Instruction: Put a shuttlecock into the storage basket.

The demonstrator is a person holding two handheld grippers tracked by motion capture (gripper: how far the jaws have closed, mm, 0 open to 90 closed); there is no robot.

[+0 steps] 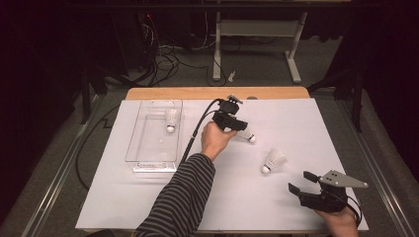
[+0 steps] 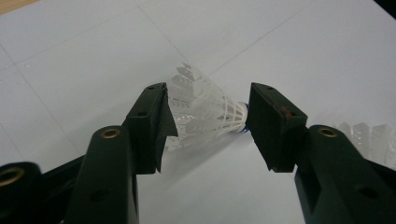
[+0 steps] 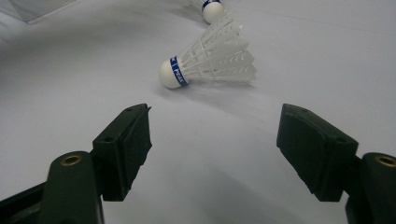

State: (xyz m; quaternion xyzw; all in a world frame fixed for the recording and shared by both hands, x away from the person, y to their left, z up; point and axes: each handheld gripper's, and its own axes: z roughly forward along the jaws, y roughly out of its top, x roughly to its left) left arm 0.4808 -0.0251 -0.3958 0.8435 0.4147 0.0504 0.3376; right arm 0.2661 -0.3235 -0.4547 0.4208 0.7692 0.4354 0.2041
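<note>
Your left tongs (image 2: 205, 126) are spread around the near shuttlecock (image 2: 205, 112), not yet squeezing it. It lies sideways across them, cork tip by one pad, feathers by the other. Your right tongs (image 1: 302, 181) sit spread and empty, well away from that shuttlecock.

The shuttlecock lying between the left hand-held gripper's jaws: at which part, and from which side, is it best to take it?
Probably across the feather skirt of the shuttlecock, from above. It lies on its side, skirt wide and springy, the cork small and round. The left hand-held gripper already straddles it, jaws not yet pressing.
</note>
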